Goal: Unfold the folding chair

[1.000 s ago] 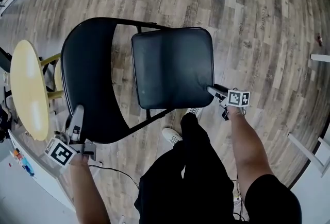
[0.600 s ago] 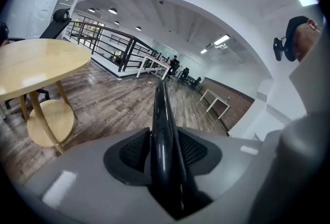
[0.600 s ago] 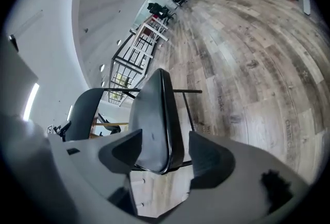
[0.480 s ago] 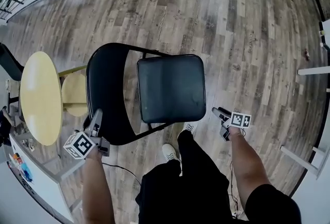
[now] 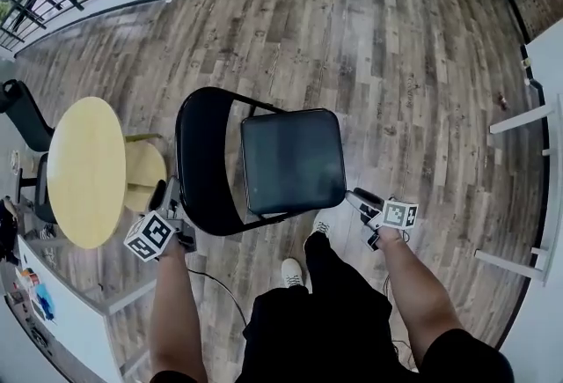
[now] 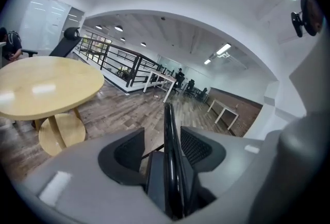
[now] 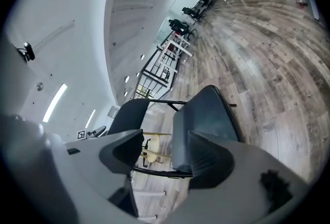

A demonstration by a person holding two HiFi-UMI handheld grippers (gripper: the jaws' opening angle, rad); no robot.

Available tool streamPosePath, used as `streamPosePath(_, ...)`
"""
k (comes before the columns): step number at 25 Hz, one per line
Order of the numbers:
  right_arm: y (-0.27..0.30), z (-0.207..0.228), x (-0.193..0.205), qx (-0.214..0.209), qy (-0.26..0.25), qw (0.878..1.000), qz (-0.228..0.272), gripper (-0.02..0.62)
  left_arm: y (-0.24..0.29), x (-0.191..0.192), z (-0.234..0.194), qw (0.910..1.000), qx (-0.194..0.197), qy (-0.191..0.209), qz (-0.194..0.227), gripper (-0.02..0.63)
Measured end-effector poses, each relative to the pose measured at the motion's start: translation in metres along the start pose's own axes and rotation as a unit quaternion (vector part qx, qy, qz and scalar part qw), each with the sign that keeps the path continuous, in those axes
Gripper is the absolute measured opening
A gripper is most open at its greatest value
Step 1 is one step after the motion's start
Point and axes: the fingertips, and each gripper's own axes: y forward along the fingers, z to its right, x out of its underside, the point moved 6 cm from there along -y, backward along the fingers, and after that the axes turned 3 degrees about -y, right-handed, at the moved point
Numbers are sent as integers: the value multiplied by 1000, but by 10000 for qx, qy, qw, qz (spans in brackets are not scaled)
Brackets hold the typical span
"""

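Head view: the folding chair (image 5: 264, 152) stands opened out on the wood floor (image 5: 396, 38), next to a round yellow table (image 5: 85, 170). The left gripper (image 5: 165, 196) is at the backrest (image 5: 201, 163) rim, and the right gripper (image 5: 354, 196) is just off the seat (image 5: 303, 165) corner.

Left gripper view: the jaws have just been opening and are now spread wide, with the backrest edge loose between them.

Right gripper view: the jaws are released and empty.

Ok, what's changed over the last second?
The right gripper has come off the front corner of the seat and pulled back, jaws open. The left gripper has just been opening its jaws; the backrest edge stands between them, unpressed. The chair stays unfolded.
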Motion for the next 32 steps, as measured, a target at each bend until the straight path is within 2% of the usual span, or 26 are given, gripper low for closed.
streamPosePath(2,-11,-34,7,-169,13,9997,198,287,-23,-19,3,9998,-34,116,166,221)
streamPosePath(5,-30,-95,6,-455,-239,9974,512,287,-60,-42,28,9979,183,585,193,148)
streamPosePath(7,-50,-138,6,-592,-415,9946,751,275,-84,-42,49,9959,379,813,118,96)
streamPosePath(9,-69,-170,11,-519,-453,9933,927,189,-109,-35,65,9951,397,900,24,33)
streamPosePath(10,-76,-181,15,-433,-419,9934,974,97,-120,-31,72,9953,390,889,-47,6)
streamPosePath(11,-81,-192,19,-358,-369,9938,988,20,-131,-26,79,9953,435,847,-156,6)
streamPosePath(12,-87,-202,23,-331,-333,9941,976,9,-142,-20,86,9951,550,772,-294,6)
streamPosePath(14,-97,-229,30,-484,-373,9932,987,8,-166,-8,103,9926,934,529,-574,6)
streamPosePath(16,-109,-261,29,-868,-530,9885,1122,8,-191,1,121,9874,1381,241,-738,6)
streamPosePath(18,-120,-289,34,-1243,-447,9839,1205,8,-215,13,137,9826,1673,98,-800,6)
streamPosePath(21,-134,-323,48,-1678,-339,9774,1241,8,-240,29,155,9788,1870,239,-800,6)
streamPosePath(25,-141,-371,59,-2290,-264,9637,1344,6,-257,43,176,9696,2185,739,-818,6)
streamPosePath(28,-141,-395,66,-2467,-400,9586,1364,6,-270,46,184,9650,2328,946,-754,6)
streamPosePath(32,-148,-415,75,-2277,-1034,9598,1274,6,-287,53,186,9643,2492,614,-659,6)
